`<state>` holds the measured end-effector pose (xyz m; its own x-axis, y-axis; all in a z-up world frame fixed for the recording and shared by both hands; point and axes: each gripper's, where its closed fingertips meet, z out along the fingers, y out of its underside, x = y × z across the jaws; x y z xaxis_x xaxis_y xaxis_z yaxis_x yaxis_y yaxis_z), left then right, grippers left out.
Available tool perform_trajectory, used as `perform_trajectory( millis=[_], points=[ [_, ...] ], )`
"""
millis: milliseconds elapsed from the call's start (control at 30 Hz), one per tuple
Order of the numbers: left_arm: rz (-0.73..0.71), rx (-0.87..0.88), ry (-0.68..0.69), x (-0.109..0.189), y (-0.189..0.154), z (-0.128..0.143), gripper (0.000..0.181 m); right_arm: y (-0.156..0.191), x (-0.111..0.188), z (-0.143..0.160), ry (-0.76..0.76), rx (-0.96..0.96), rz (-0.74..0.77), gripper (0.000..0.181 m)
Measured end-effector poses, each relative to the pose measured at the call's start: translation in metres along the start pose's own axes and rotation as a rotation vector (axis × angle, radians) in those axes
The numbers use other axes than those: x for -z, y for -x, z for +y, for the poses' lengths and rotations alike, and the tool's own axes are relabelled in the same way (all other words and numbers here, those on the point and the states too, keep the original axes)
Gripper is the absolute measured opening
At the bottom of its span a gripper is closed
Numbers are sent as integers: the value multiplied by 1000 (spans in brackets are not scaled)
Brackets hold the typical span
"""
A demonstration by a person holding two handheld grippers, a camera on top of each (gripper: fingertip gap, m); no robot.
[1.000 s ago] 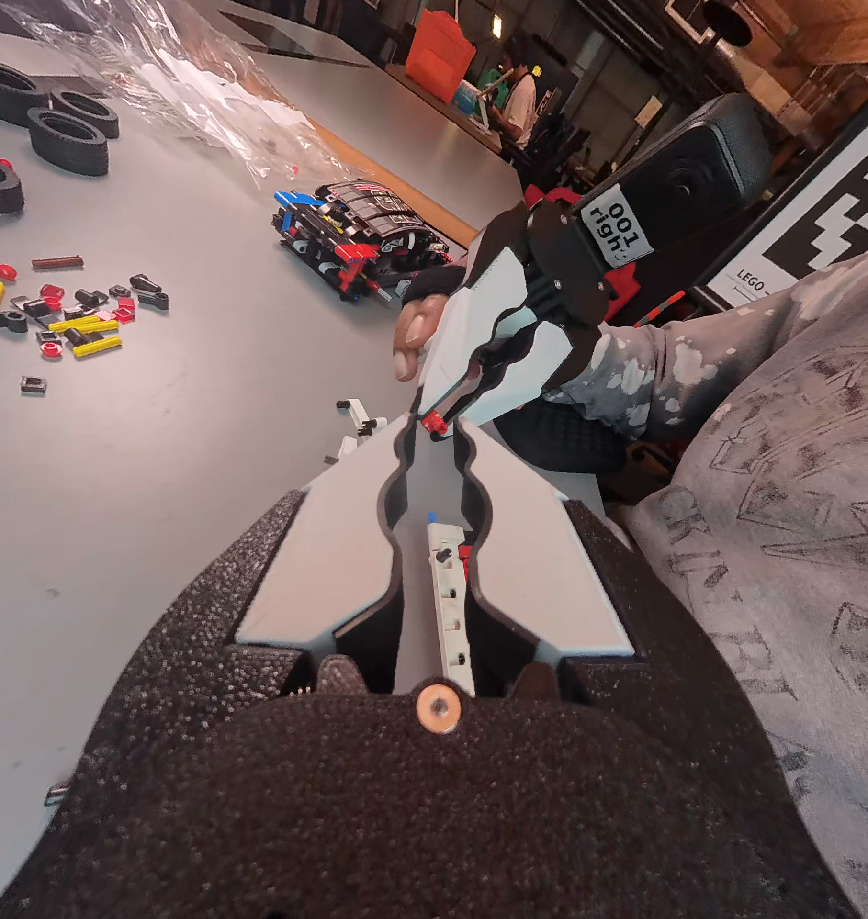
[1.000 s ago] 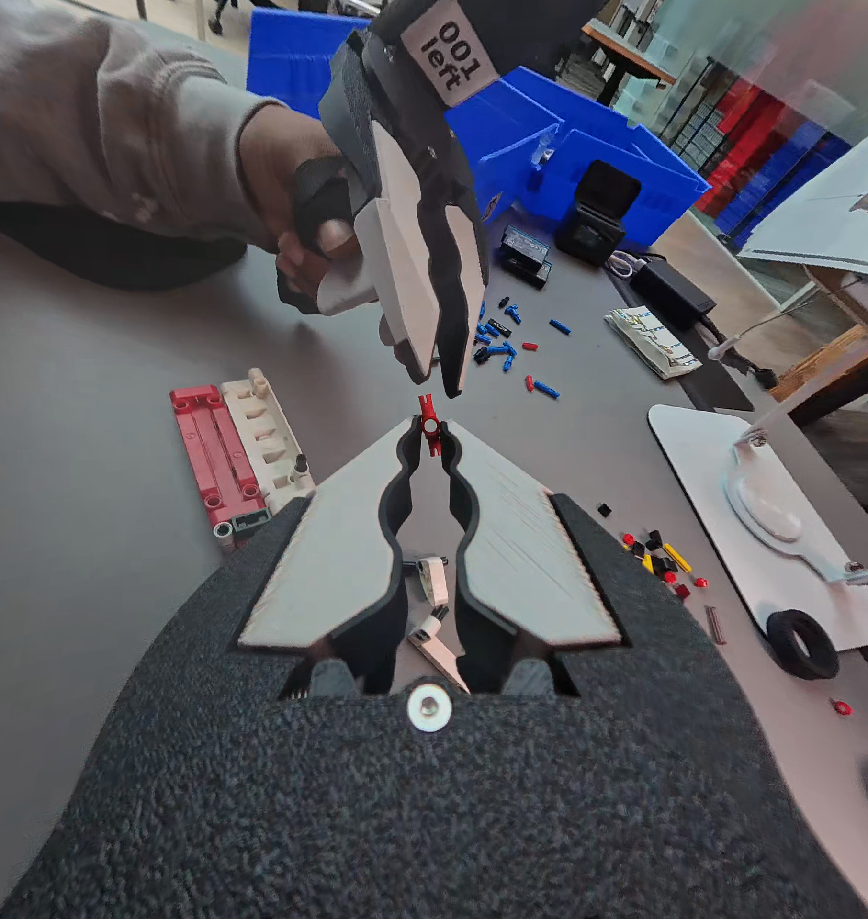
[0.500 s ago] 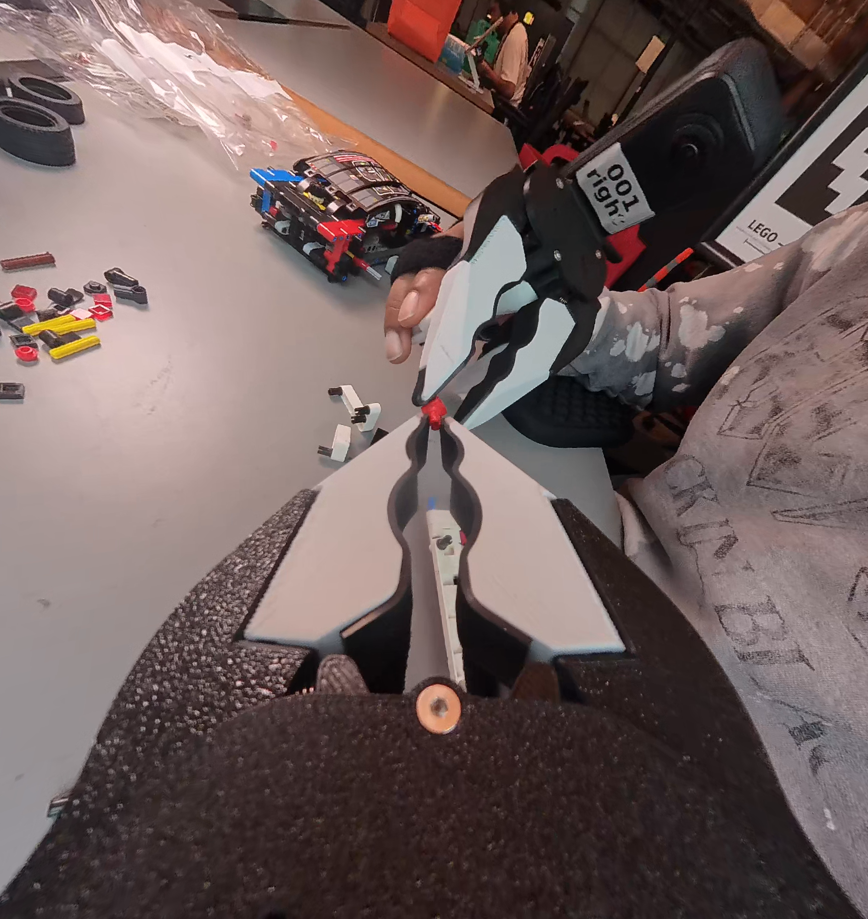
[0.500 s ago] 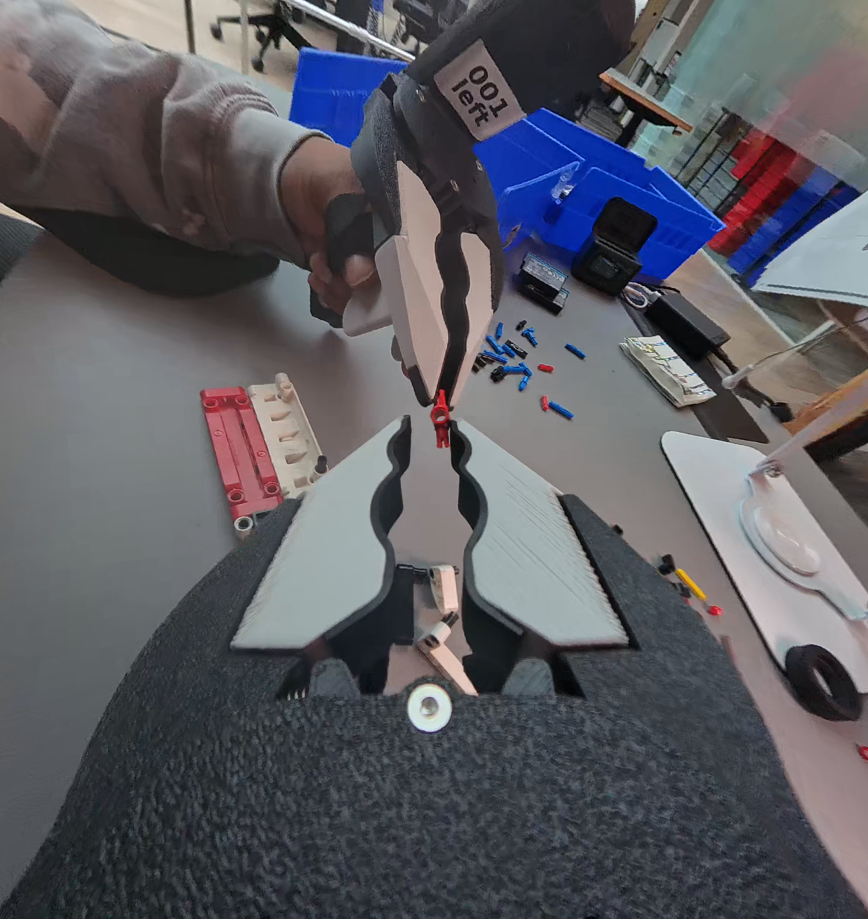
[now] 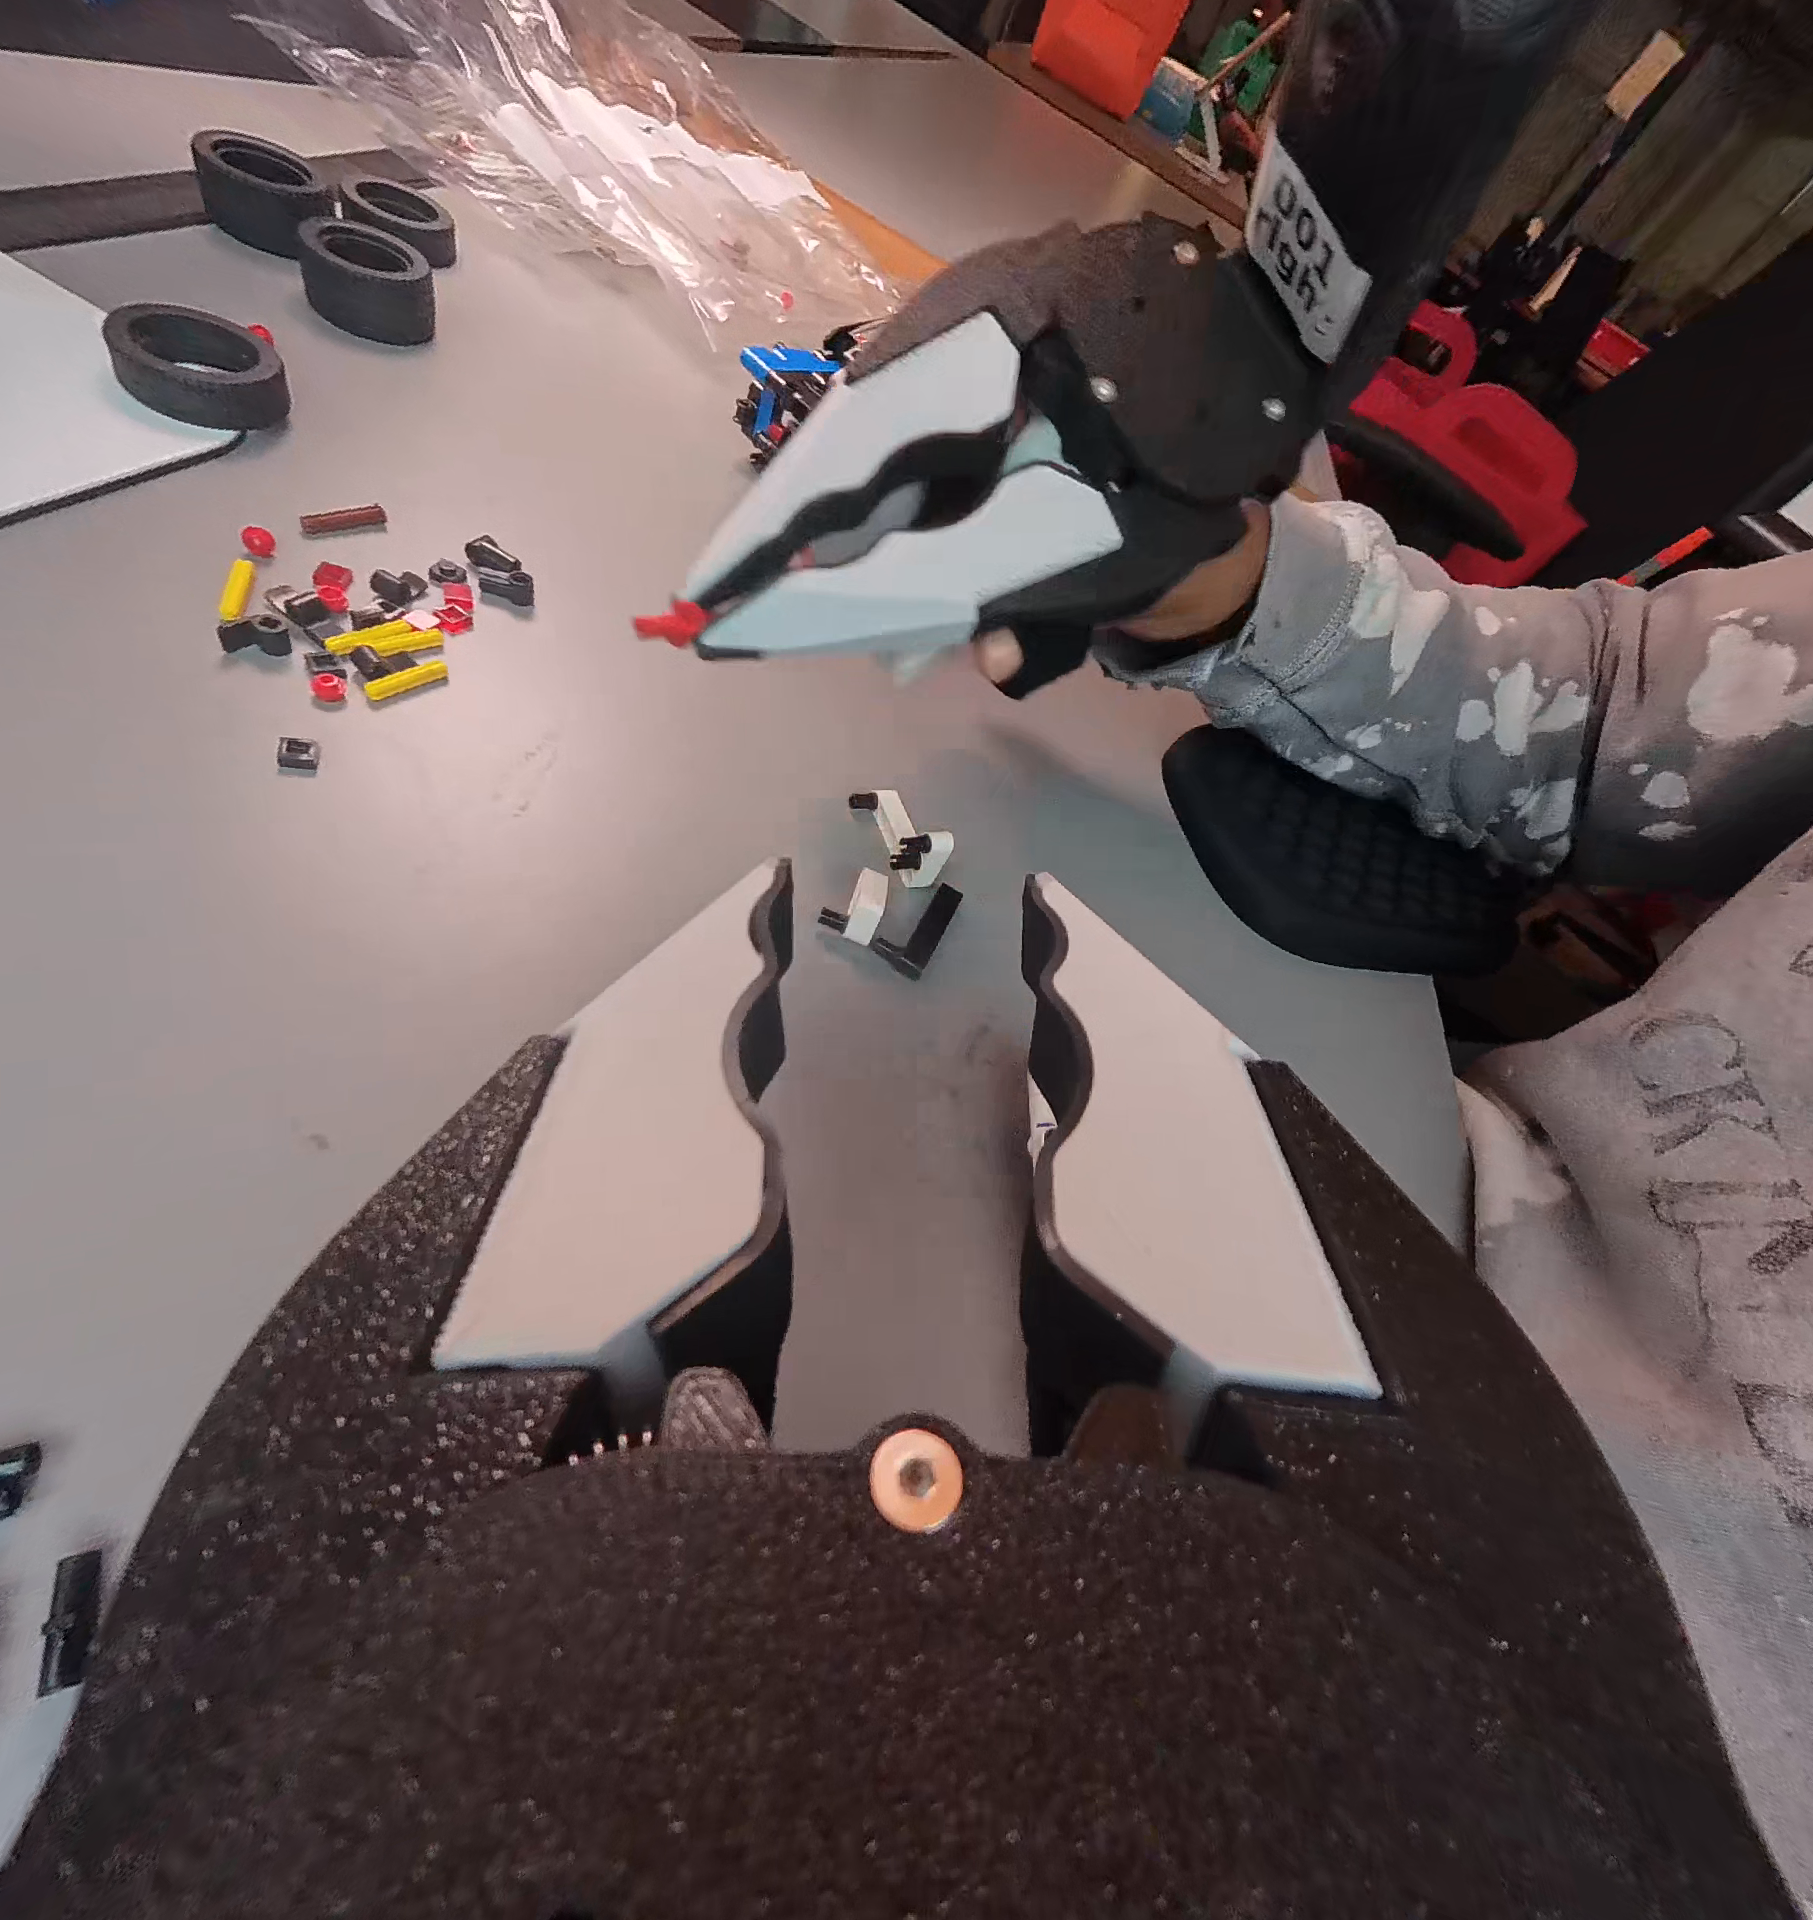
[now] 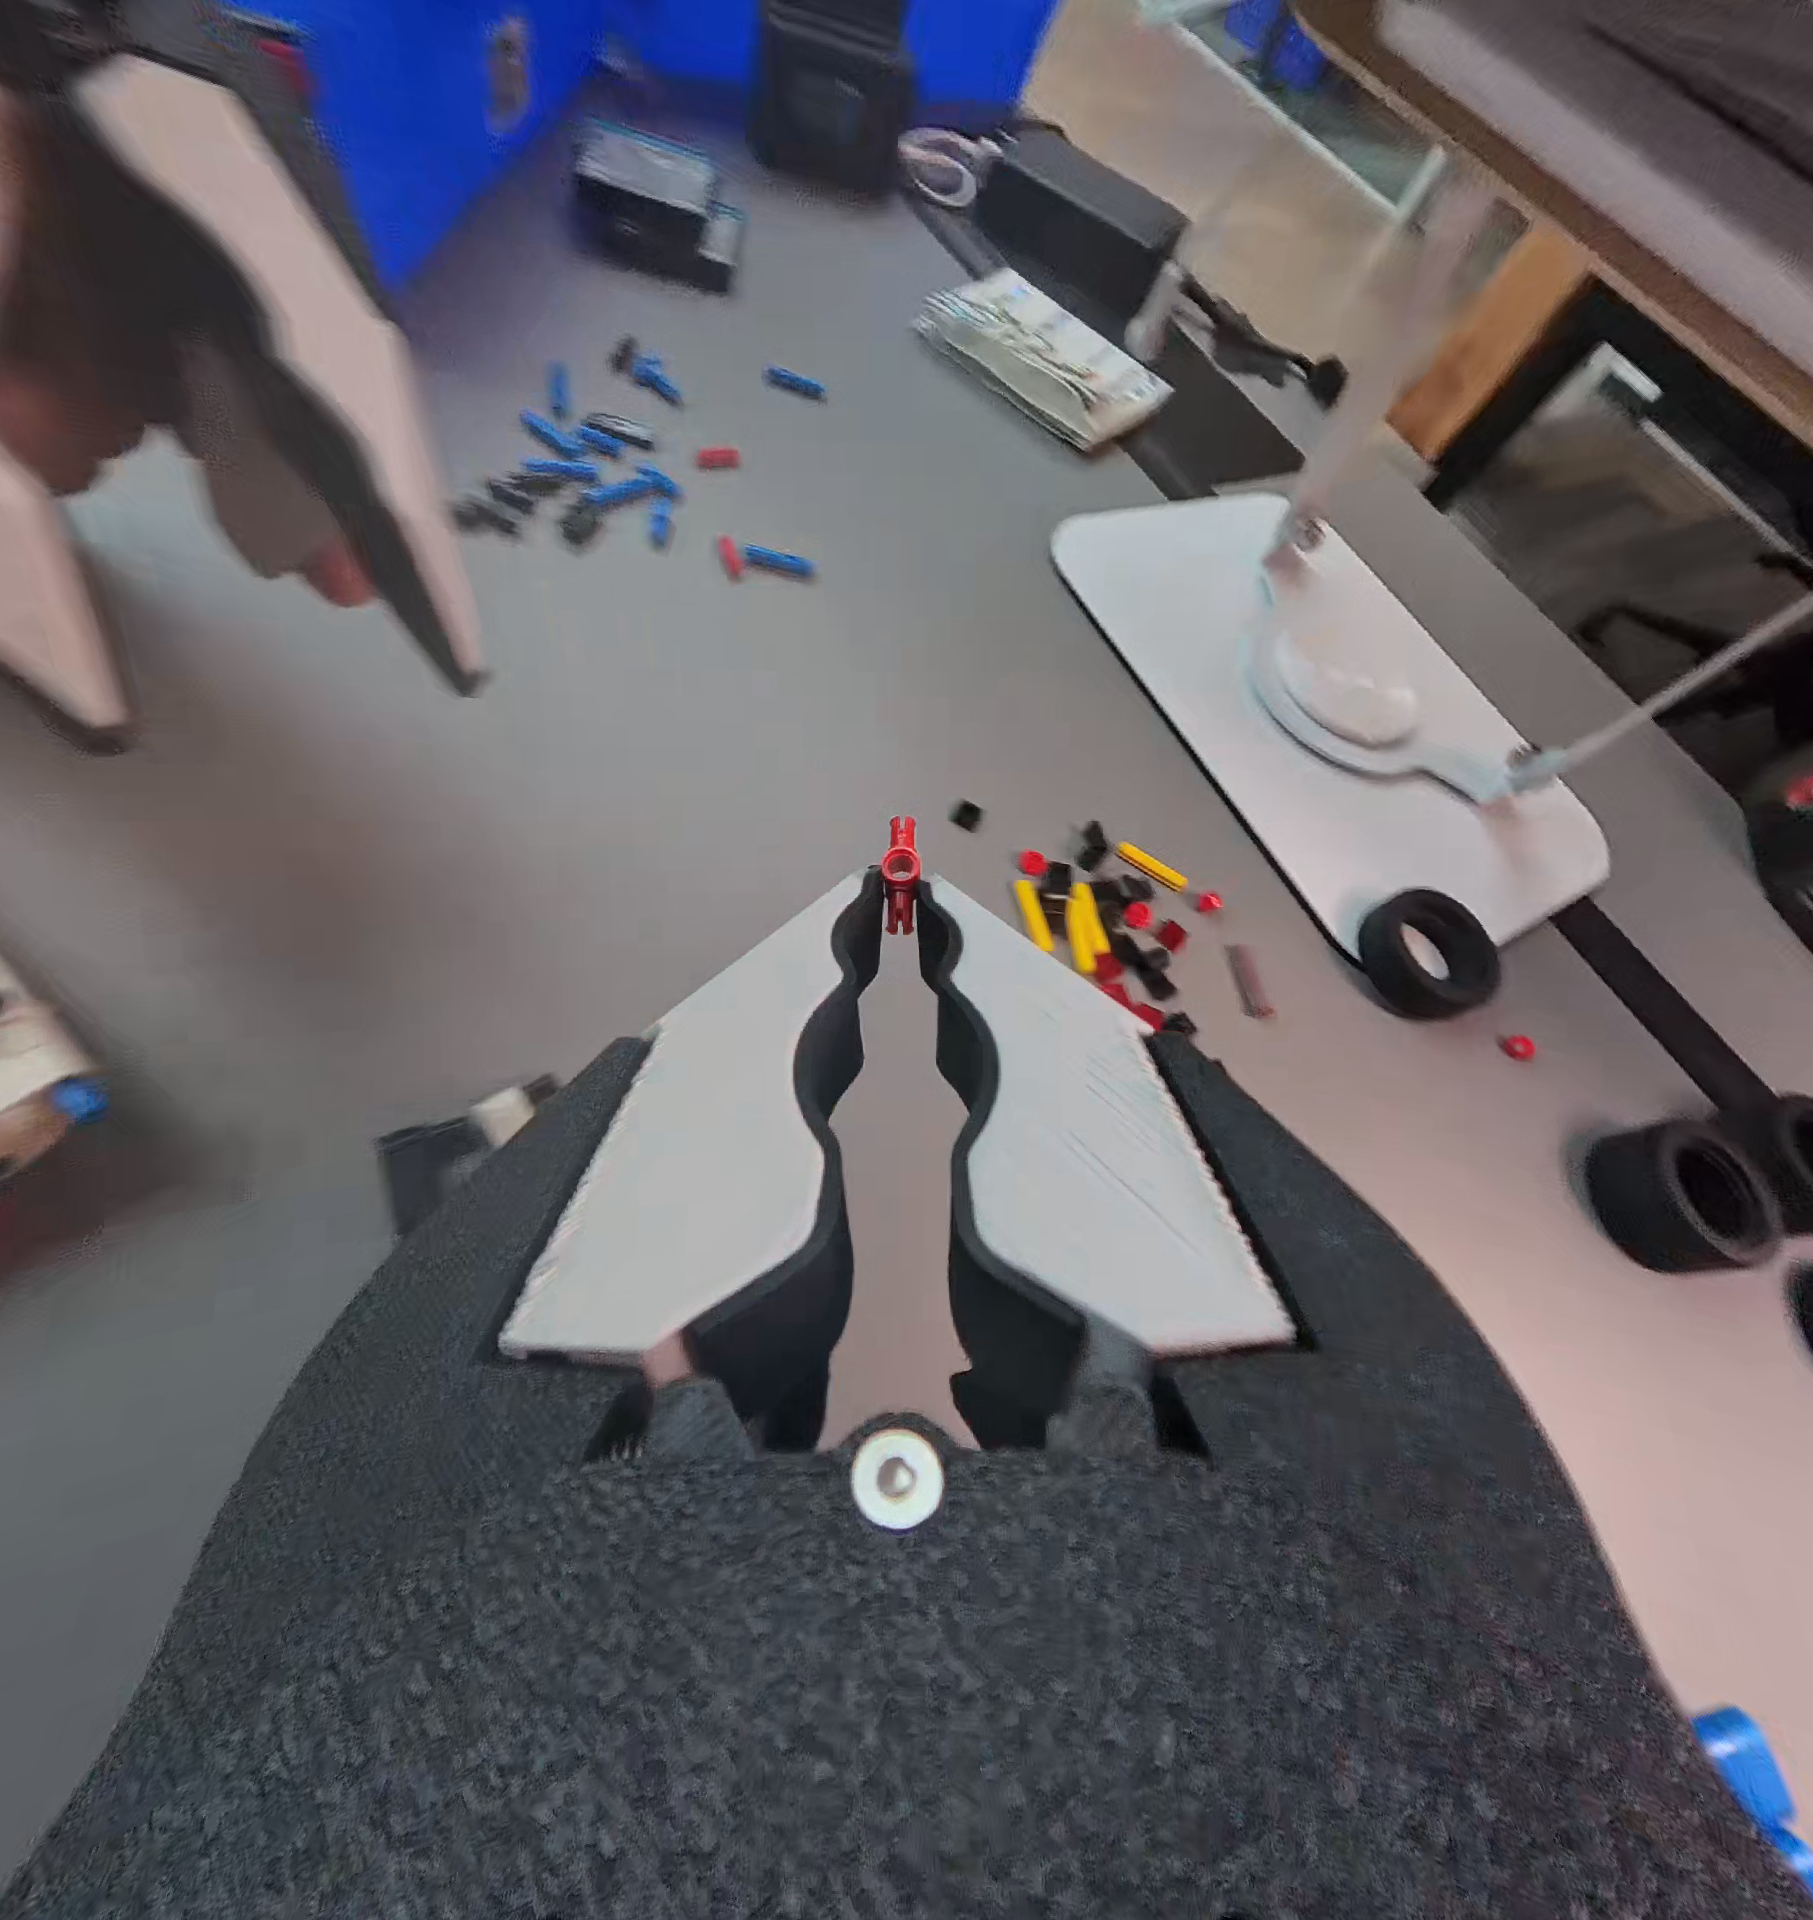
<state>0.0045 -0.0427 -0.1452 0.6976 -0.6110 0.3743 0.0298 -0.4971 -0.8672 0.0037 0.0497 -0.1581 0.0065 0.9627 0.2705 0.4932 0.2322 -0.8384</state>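
Note:
My right gripper (image 6: pixel 899 896) is shut on a small red pin (image 6: pixel 899 871) that sticks out past its tips, held above the grey table (image 6: pixel 673 790). In the left wrist view this gripper (image 5: pixel 702 627) hangs up and to the left with the red pin (image 5: pixel 663 623) in its tips. My left gripper (image 5: pixel 904 891) is open and empty, low over the table. A few small white and black pieces (image 5: pixel 897 883) lie on the table just beyond its tips. In the right wrist view the left gripper (image 6: pixel 289 707) is blurred at the upper left, jaws apart.
A pile of small red, yellow and black pieces (image 5: pixel 362 623) lies left of centre. Black tyres (image 5: pixel 195 364) and a plastic bag (image 5: pixel 621 177) lie farther back, beside a dark toy car build (image 5: pixel 777 400). Blue pins (image 6: pixel 590 468), a white stand base (image 6: pixel 1328 727) and a booklet (image 6: pixel 1042 353) show in the right wrist view. Left tips to right tips: about 10 cm.
The two grippers met tip to tip at the red pin. Now my left gripper has opened and my right gripper has swung away towards the small-parts pile with the pin.

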Motion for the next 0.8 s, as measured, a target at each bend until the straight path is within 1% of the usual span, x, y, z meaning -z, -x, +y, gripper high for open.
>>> perform_trajectory(
  millis=[67,133,200,300,400,433,500,567,667,733,800],
  points=[
    [0,0,4,0,0,1,43,-32,-16,11,81,-56,82,6],
    [10,-8,26,-1,-3,4,43,-58,-32,23,162,-71,149,6],
    [27,-18,66,-3,-7,11,43,-77,-47,36,238,-78,181,6],
    [46,-33,130,-4,-11,22,43,-90,-59,48,289,-144,184,6],
    [54,-24,162,-4,-11,28,43,-93,-60,59,337,-149,192,7],
    [56,-21,165,-4,-11,29,43,-94,-59,60,331,-154,197,9],
    [59,-18,165,-4,-11,29,43,-93,-55,51,266,-182,193,17],
    [58,-12,167,-3,-10,29,42,-95,-42,24,117,-213,189,23],
    [44,-7,163,-1,-6,28,42,-105,-6,-14,-82,-288,212,23],
    [41,3,158,0,-4,28,42,-109,17,-30,-170,-328,214,21],
    [40,12,157,0,-3,28,41,-102,32,-38,-234,-363,181,20]
  ],
)
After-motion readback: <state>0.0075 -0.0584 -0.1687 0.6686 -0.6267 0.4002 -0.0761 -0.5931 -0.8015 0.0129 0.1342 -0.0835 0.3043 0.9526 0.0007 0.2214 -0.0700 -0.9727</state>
